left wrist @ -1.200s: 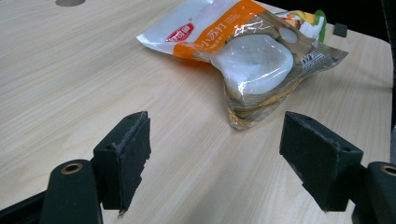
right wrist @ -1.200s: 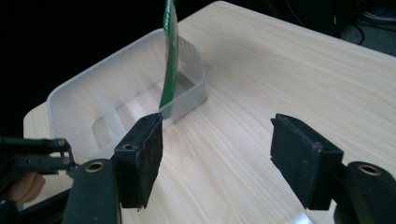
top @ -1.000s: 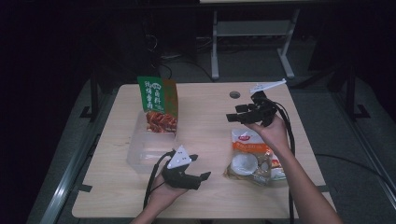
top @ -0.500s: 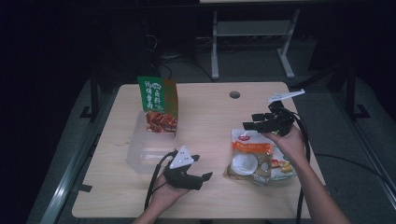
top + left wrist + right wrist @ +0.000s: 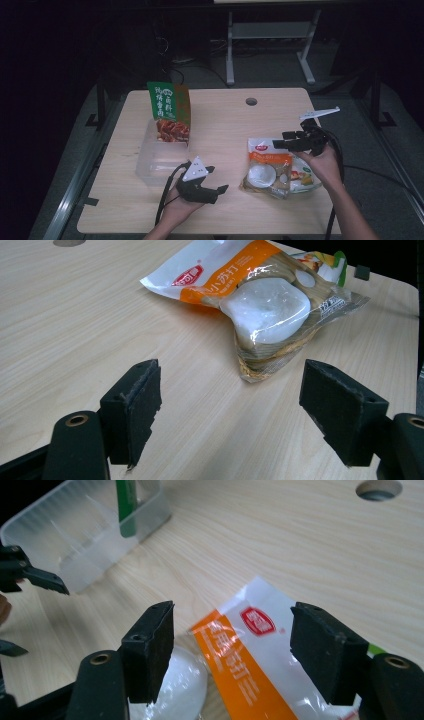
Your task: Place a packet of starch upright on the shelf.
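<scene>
Lower and further right in the high view now, the right gripper (image 5: 281, 140) hangs open over the snack bag's (image 5: 270, 167) top edge, probably not touching.

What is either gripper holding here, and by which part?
Nothing is held. The right gripper hovers open above the white top end of the orange snack bag. The left gripper rests open on the table, short of the bag.

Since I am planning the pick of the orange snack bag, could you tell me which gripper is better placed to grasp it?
The right. The right gripper hovers over the orange snack bag, jaws open astride its top edge in the right gripper view. The left gripper rests on the table beside it, jaws open toward the bag but apart from it.
</scene>
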{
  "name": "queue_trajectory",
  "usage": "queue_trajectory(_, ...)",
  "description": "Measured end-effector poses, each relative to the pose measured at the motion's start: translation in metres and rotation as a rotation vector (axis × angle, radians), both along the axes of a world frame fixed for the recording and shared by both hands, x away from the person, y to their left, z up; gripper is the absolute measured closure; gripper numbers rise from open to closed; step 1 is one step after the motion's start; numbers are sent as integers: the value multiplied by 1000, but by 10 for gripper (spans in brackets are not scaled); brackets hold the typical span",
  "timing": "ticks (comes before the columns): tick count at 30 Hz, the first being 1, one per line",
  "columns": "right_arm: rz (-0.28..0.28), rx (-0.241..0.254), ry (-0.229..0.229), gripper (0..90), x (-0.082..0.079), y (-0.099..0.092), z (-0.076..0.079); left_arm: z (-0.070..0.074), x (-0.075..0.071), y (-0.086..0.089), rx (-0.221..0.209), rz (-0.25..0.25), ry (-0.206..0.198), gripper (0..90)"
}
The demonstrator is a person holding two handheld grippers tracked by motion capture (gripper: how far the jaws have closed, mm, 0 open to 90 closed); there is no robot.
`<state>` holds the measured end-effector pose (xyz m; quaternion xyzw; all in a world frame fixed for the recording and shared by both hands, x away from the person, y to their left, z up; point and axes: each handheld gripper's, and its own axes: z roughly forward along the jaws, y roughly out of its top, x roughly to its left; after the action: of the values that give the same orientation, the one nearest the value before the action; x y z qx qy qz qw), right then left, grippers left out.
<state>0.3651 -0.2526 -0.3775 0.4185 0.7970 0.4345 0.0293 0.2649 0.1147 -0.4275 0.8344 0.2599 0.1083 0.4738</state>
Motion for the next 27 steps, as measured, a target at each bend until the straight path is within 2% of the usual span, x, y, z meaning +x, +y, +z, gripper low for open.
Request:
queue_trajectory(8,-34,-8,31,333,-7,-17,-15,-2,0,-2,0,0,3,241)
queue_trajectory(27,-77,-26,103,333,-17,-37,-42,-3,0,-4,6,-4,-1,241)
